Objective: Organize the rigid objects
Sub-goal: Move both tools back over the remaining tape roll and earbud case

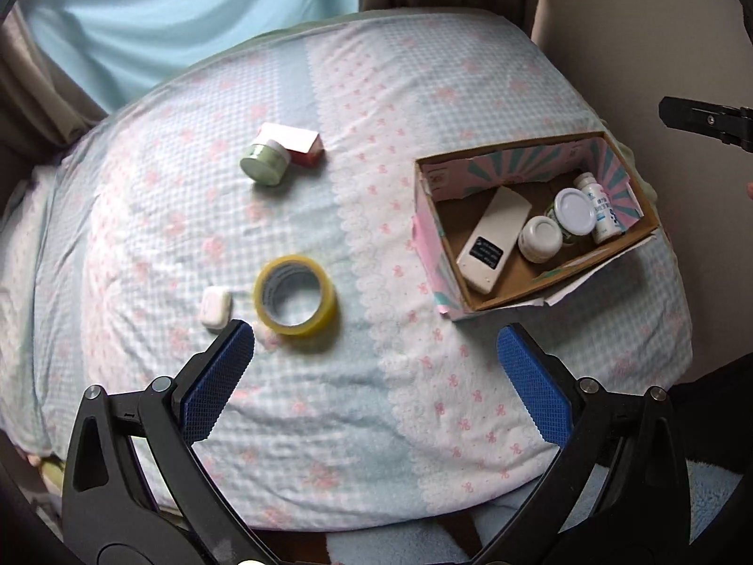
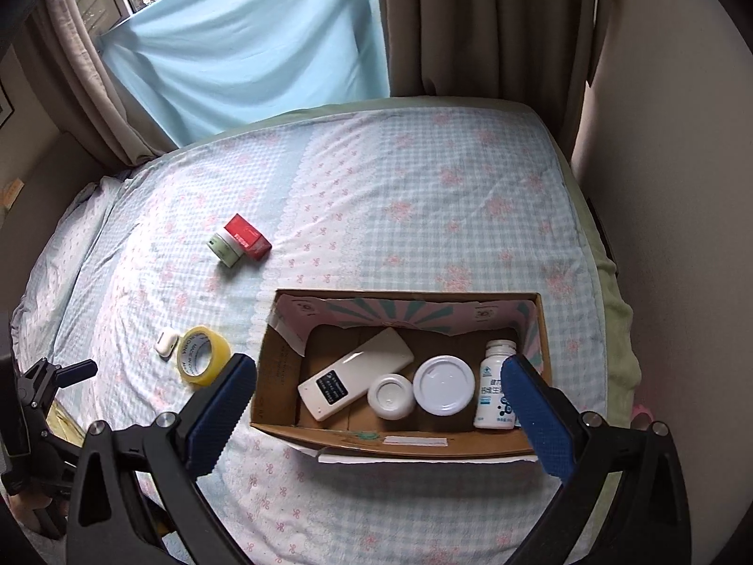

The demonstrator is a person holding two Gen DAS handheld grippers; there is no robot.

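A cardboard box stands on the bed. It holds a white remote, a small white jar, a white-lidded jar and a white bottle. On the bedsheet lie a yellow tape roll, a white earbud case, a green jar and a red box. My left gripper is open and empty, just near of the tape. My right gripper is open and empty above the box.
The bed carries a blue checked sheet with pink flowers. A blue cloth and brown curtains hang behind it, with a wall on the right. The right gripper's body shows at the left wrist view's right edge.
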